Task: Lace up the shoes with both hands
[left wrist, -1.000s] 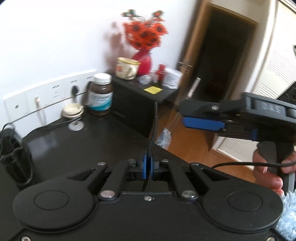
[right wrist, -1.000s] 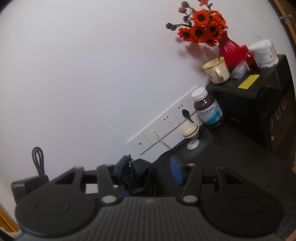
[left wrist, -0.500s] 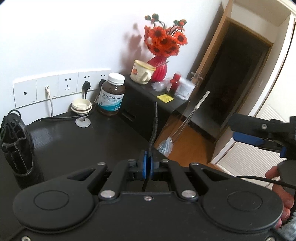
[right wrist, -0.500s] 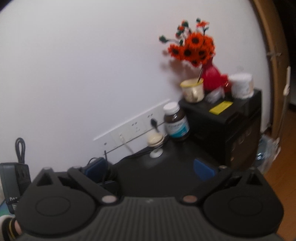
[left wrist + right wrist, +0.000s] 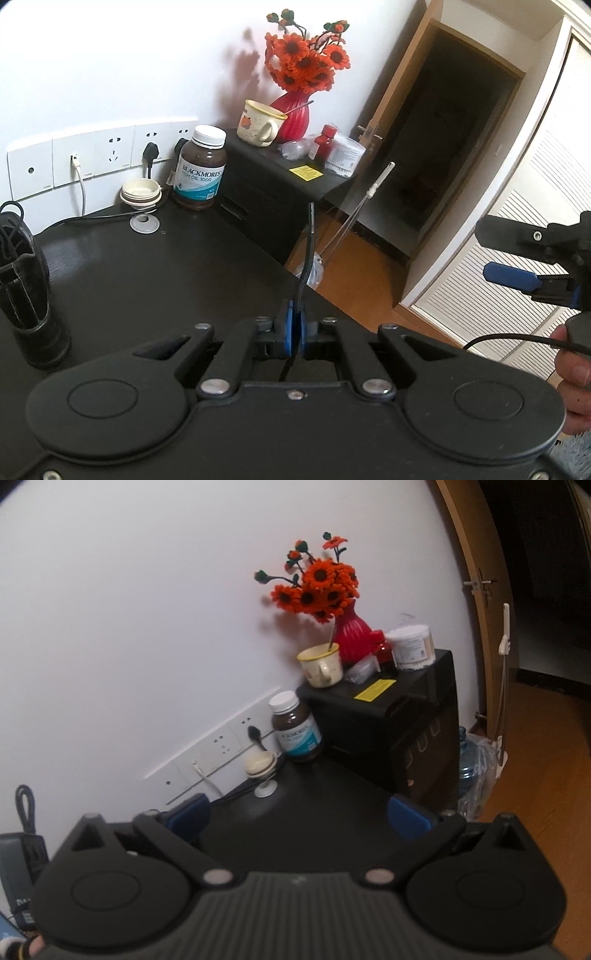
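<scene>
The left gripper [image 5: 294, 325] has its blue pads pressed together on a black shoelace [image 5: 306, 254], which rises from between them and stands up ahead, its tip stiff and free. Left of that gripper, at the picture's edge, a black shoe [image 5: 26, 291] stands on the dark table [image 5: 147, 280], loose lace piled at its top. Beyond the tongs, near the wall, a brown supplement bottle [image 5: 200, 168] with a white cap sits beside a small cream lid [image 5: 140, 190] and a clear disc, with a row of white wall sockets [image 5: 92, 155] behind them, two of them plugged. Further ahead and right stands a black cabinet [image 5: 280, 184] carrying a cream mug [image 5: 258, 123], a red vase of orange flowers [image 5: 295, 114], a small red bottle and a tub of cotton swabs. Right of the left gripper are an open dark doorway [image 5: 454, 129], orange wood floor and a white slatted door. The right gripper [image 5: 301, 818] is spread wide with nothing between its blue pads; in the left view it hangs off to the right, a hand [image 5: 574, 380] on its grip.
</scene>
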